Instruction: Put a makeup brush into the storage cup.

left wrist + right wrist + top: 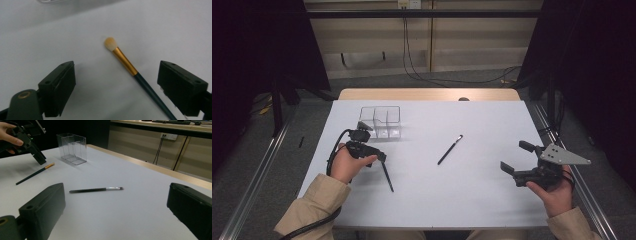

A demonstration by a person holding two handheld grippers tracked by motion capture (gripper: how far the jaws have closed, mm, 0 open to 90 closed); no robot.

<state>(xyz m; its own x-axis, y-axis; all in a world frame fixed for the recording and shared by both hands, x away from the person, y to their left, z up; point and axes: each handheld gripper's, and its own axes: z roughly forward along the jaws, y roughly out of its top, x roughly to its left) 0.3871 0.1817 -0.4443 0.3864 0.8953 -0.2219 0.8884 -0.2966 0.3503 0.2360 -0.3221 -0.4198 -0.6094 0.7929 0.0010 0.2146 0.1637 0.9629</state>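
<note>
- Gold-banded brush (124, 60) with a dark green handle lies flat on the white worktop (472, 185), just in front of the clear organiser box (380, 122).
- Left gripper (380, 159) hovers over it, fingers (58, 88) apart, brush between them, untouched.
- Right gripper (518, 157) stands well apart, fingers wide, empty.
- Black brush (450, 149) lies mid-worktop.
</note>
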